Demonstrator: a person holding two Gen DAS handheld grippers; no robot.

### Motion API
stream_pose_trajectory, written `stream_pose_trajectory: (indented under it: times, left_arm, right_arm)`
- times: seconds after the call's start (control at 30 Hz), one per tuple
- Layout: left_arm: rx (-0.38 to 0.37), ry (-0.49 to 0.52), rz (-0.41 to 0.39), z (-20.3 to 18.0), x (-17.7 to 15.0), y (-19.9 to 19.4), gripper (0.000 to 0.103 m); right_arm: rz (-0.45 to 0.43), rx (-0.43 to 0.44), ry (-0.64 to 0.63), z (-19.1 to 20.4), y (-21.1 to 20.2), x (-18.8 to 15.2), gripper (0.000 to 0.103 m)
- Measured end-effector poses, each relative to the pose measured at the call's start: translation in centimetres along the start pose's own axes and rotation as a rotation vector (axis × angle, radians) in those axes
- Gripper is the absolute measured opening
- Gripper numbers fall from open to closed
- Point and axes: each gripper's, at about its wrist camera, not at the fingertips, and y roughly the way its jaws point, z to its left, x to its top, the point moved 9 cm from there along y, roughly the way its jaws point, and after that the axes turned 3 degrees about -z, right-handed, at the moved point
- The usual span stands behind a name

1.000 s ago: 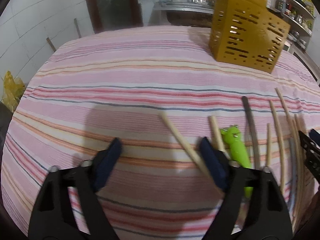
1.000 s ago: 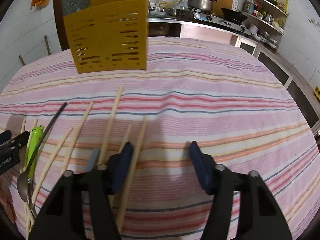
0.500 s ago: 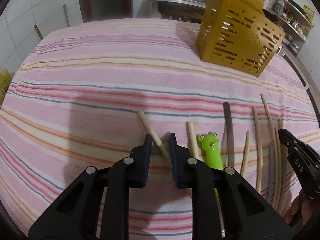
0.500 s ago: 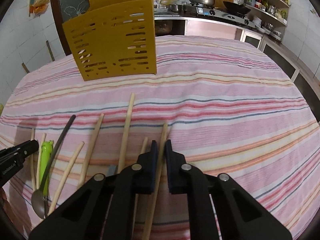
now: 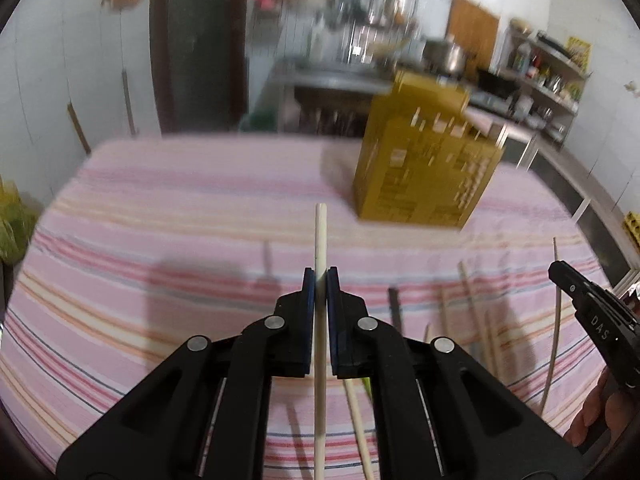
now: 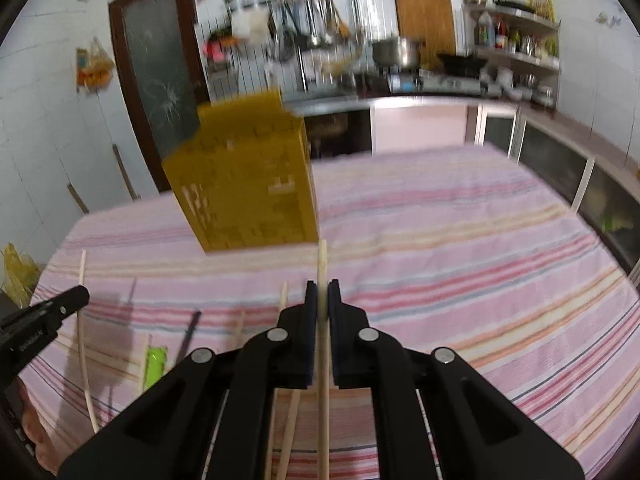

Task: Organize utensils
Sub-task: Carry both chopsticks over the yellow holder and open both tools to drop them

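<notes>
**Both grippers up, one chopstick each**

Since a sec ago both my grippers have closed and come up off the table w/ a stick apiece; view now looks further across the room, background blurred.

Table, under pink striped cloth, fills most of both views. Yellow slotted holder stands upright on it toward the far side, well apart from the sticks.

Left gripper: jaws just closed, pinching a pale chopstick that pokes out past the tips toward the holder. Right gripper: same, jaws just closed, clamped on the second chopstick, tip pointing at the holder's base.

Loose chopsticks lie on the cloth btwn the two grippers, beside a green-handled utensil and a dark handle. Can't tell what the dark one is.
</notes>
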Motion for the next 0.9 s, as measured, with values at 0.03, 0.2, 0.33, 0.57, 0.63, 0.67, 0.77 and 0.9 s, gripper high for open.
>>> stream_pose_trajectory:
  times: [0.03,0.2,0.33,0.57,0.63,0.67,0.77,0.9]
  left_arm:
    - [-0.006,0.0,-0.028,0.0,0.6,-0.9,0.005]
    - [-0.012,0.02,-0.146,-0.5,1.9,-4.7,0.005]
    - [0.0,0.042,-0.208,-1.1,2.3,-6.1,0.005]
    - [0.009,0.065,-0.252,-1.6,2.6,-6.6,0.005]
    - [0.003,0.066,-0.266,-1.7,3.1,-7.0,0.004]
    - [-0.002,0.065,-0.275,-1.9,3.5,-7.3,0.005]
    - [-0.011,0.068,-0.303,-2.3,4.8,-7.7,0.005]
    - [-0.051,0.056,-0.335,-3.3,7.8,-8.0,0.005]
  right_arm:
    - [-0.021,0.011,0.003,0.1,-0.5,0.4,0.006]
    - [-0.17,0.016,-0.026,0.5,-3.6,2.5,0.006]
    - [-0.241,0.026,-0.048,0.9,-5.1,2.8,0.006]
    - [-0.299,0.059,-0.037,0.7,-6.0,3.2,0.006]
    - [-0.326,0.064,-0.032,0.6,-6.4,3.9,0.006]
    - [-0.336,0.065,-0.032,0.6,-6.6,4.2,0.006]
    - [-0.373,0.08,-0.03,0.7,-7.1,5.4,0.006]
    - [-0.425,0.1,-0.027,0.9,-7.6,8.7,0.006]
